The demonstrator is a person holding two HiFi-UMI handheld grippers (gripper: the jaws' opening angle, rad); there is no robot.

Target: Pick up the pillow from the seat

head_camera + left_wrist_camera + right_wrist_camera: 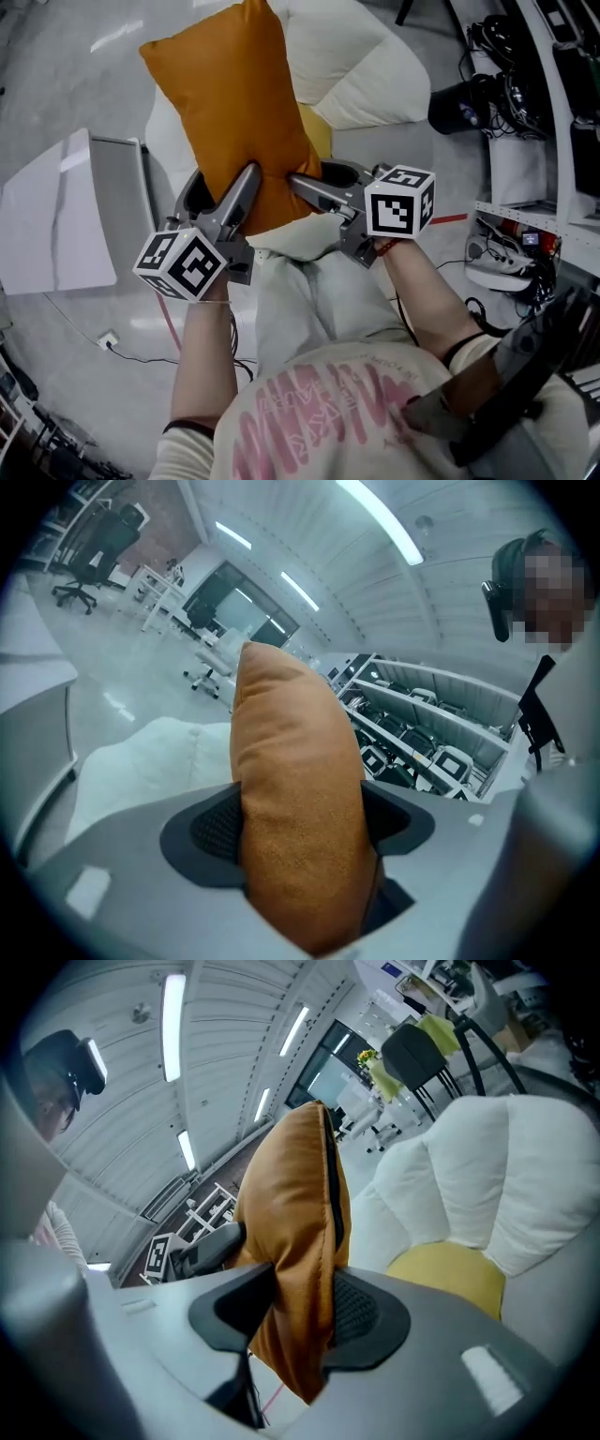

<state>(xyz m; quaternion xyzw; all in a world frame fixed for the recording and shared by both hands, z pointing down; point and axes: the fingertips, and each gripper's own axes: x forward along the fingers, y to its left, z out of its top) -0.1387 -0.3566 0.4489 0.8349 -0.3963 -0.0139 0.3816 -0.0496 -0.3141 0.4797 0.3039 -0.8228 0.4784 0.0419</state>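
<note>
Left claw [234, 202] and right claw [314, 187] both clench the orange pillow's [230, 103] lower edge. It looks lifted off the white seat [366, 75] at one o'clock. Next: hold firm and carry it clear.

No word or number can be read with certainty. The shirt [319, 412] of the person carries large pink lettering, but it is seen from above and creased, so it is not legible. The left cube [181, 263] and the right cube [401, 202] show only black-and-white square markers, no letters. One such marker [157, 1257] appears also in the right gripper view. The white labels [450, 761] on the shelf [422, 674] are too small to read.
</note>
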